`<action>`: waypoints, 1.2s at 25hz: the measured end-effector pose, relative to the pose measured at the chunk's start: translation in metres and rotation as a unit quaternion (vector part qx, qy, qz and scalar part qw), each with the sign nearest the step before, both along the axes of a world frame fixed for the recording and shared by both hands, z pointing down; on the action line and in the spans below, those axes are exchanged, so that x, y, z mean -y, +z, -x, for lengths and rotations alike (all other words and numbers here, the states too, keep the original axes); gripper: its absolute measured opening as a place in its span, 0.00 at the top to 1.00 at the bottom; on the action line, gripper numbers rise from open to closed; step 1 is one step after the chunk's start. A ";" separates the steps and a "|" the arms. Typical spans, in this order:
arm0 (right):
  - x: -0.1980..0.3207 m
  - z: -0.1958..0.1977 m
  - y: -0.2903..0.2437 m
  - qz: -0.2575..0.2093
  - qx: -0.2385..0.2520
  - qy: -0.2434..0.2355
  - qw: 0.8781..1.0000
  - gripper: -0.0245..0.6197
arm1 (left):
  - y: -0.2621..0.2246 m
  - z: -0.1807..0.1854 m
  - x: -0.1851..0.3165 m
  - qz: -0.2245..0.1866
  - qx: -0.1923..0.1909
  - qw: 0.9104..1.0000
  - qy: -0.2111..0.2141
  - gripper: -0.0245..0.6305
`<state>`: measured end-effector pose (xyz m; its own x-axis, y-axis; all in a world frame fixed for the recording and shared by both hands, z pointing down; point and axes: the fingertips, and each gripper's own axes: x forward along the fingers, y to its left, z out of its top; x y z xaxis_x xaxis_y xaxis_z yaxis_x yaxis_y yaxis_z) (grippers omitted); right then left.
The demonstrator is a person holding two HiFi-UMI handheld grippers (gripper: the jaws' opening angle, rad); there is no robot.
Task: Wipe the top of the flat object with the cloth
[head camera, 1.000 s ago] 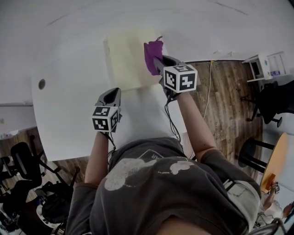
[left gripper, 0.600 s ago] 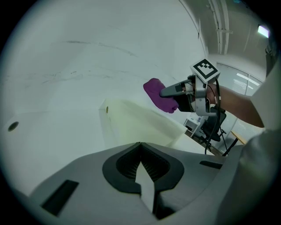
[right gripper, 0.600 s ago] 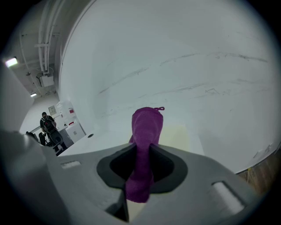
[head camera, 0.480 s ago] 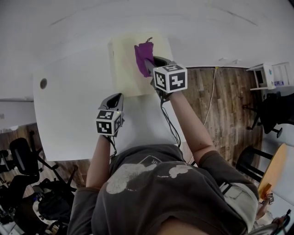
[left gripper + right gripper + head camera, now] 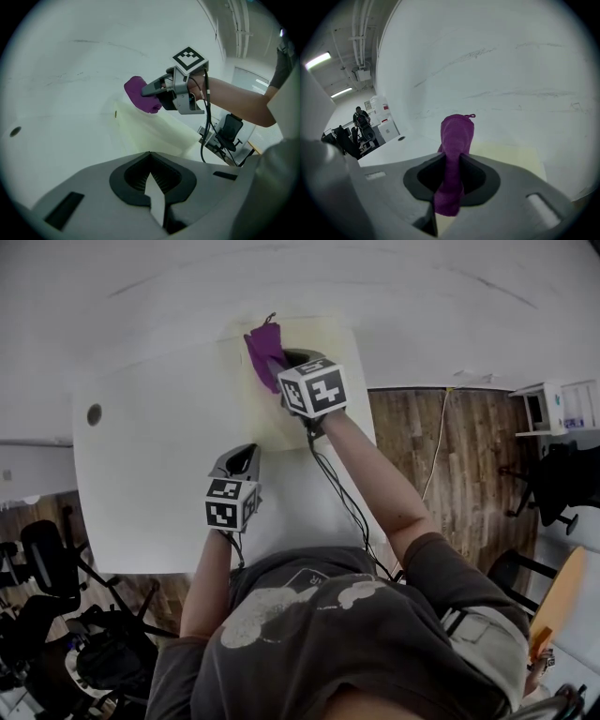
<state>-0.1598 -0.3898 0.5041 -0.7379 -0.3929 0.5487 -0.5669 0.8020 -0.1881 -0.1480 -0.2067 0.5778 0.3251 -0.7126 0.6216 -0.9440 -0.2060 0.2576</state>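
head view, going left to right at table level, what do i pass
table hole → left hand-held gripper → right hand-held gripper, clamped on the purple cloth → cable on the floor → white shelf unit

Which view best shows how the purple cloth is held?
The right gripper view: the cloth is pinched between the right gripper's fingers. The head view shows it small from above; the left gripper view, from the side.

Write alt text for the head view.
From above, a person's right gripper holds a purple cloth on the far left part of a pale yellow flat board on a white table. The left gripper is at the board's near left corner, holding nothing.
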 end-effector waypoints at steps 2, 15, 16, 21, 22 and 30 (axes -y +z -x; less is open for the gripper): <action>0.005 0.011 0.003 -0.003 -0.005 -0.005 1.000 0.85 | 0.000 0.000 -0.001 0.002 0.002 1.000 0.000 0.97; 0.044 0.051 0.030 -0.011 -0.065 -0.013 0.998 0.85 | 0.001 0.000 0.000 0.013 0.018 1.000 -0.006 0.97; 0.047 0.053 0.033 -0.013 -0.070 -0.012 0.997 0.85 | 0.000 -0.001 0.001 0.013 0.020 1.000 -0.006 0.97; 0.057 0.064 0.038 -0.020 -0.075 -0.016 0.997 0.85 | -0.001 -0.002 0.001 0.015 0.024 1.000 -0.007 0.97; 0.058 0.064 0.040 -0.019 -0.078 -0.014 0.997 0.85 | -0.002 -0.002 0.001 0.015 0.028 0.999 -0.005 0.97; 0.066 0.058 0.046 -0.017 -0.083 -0.010 0.996 0.85 | 0.000 -0.002 0.003 0.015 0.023 0.999 -0.016 0.97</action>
